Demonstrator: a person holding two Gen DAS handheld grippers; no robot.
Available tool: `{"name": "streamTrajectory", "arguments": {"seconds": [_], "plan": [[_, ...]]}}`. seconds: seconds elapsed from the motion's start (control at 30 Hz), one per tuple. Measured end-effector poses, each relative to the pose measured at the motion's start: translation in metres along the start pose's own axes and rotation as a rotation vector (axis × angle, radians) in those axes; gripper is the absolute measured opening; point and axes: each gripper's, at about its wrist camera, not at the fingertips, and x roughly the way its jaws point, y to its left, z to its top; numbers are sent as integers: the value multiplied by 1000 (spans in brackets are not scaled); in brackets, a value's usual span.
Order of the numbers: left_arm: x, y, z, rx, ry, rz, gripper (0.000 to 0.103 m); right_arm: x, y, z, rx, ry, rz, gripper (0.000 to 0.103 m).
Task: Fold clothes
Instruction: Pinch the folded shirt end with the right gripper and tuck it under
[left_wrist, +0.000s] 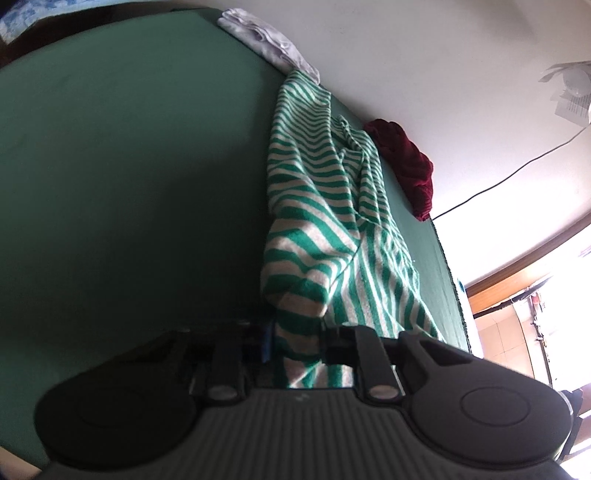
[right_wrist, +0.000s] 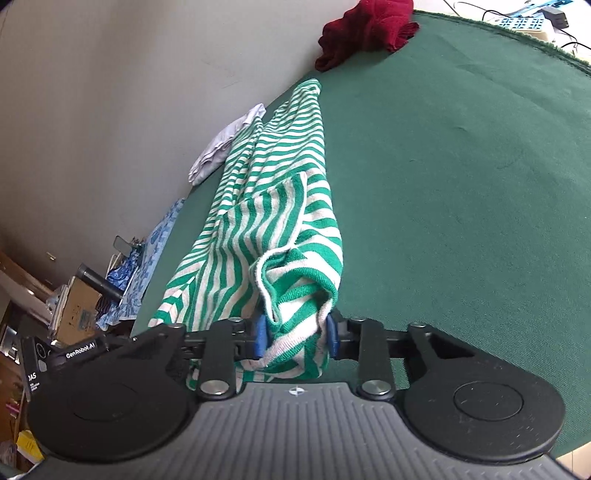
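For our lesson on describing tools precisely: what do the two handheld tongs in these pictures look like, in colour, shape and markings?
Both look alike. The left tongs and right tongs have a grey ribbed body, two round black discs at the sides, black link arms with silver bolts, and blue pads on the fingers. A small compass-like mark sits on the grey body. In the right wrist view, a black part beside the tongs reads "GenRobot.AI". No sleeve or cable on them shows.
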Motion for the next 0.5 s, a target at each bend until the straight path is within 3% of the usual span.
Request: {"name": "streamTrajectory", "arguments": {"seconds": [0.07,0.2,0.27,0.4,0.43,0.5], "plan": [[-1,-6,1,22,3,26,15,1,0,3,20,10,-2,22],[-8,-30,-1,115,-17,81,12,-9,-4,9,131,-14,83,21],[-12,-37,-3,153,-24,97,12,-15,0,11,125,-21,116,21],[-7,-35,-6,182,18,152,14,-12,-3,10,115,10,87,21],[-11,-33,-9,183,12,149,18,-11,-5,8,121,18,76,21],[-21,-31,-14,187,-7,142,45,-11,-9,5,130,32,69,23]]}}
